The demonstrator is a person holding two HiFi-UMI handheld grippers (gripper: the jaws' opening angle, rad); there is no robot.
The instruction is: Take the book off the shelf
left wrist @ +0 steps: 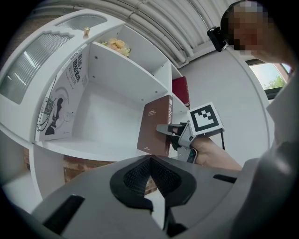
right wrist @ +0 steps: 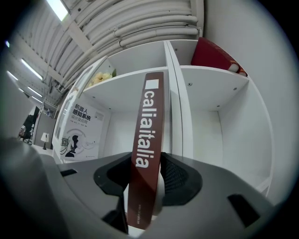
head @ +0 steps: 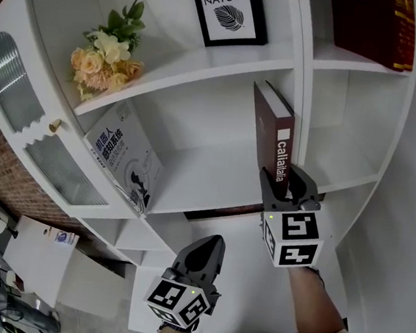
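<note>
A brown book (head: pixel 274 132) with white letters on its spine stands upright on the white shelf (head: pixel 206 180), close to the vertical divider (head: pixel 303 76). My right gripper (head: pixel 289 184) reaches around the lower end of the spine. In the right gripper view the book (right wrist: pixel 149 140) sits deep between the jaws of the right gripper (right wrist: pixel 148 161), with a thin sliver of gap on the right side, so the pads are open around it. My left gripper (head: pixel 211 242) hangs below the shelf, shut and empty. The left gripper view shows the left gripper (left wrist: pixel 149 158) pointing toward the book (left wrist: pixel 156 126).
A white book (head: pixel 124 157) leans at the left end of the same shelf. On the shelf above are a bunch of flowers (head: pixel 109 55) and a framed print (head: pixel 226 9). A dark red book (head: pixel 378 25) sits in the upper right compartment.
</note>
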